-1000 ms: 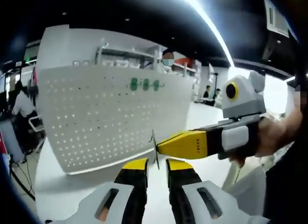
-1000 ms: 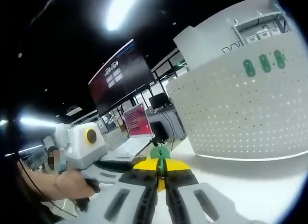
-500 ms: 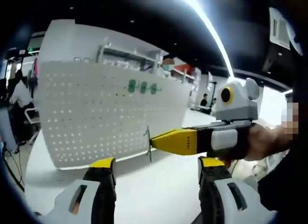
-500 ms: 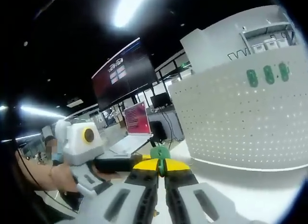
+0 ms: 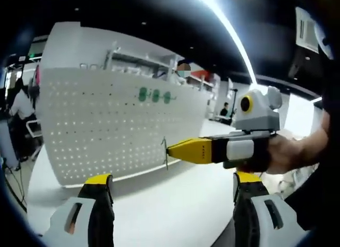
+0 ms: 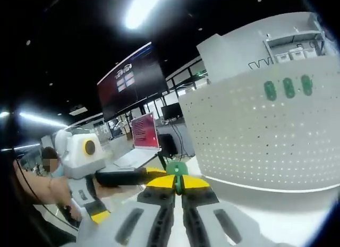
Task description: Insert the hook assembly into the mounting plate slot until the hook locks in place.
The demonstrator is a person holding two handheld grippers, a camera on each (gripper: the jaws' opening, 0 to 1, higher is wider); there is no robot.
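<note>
Two claws: left claw spread wide, holding nothing; right claw clamped on green hook before white pegboard.

the thin hook is too small to make out; yellow tongs hide its base

A dark wall screen hangs above a red monitor; a seated person is at far left.

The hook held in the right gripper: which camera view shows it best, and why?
The left gripper view: the right gripper enters side-on, so the thin metal hook stands clear against the white pegboard. The right gripper view shows just a green piece between its shut jaws.
</note>
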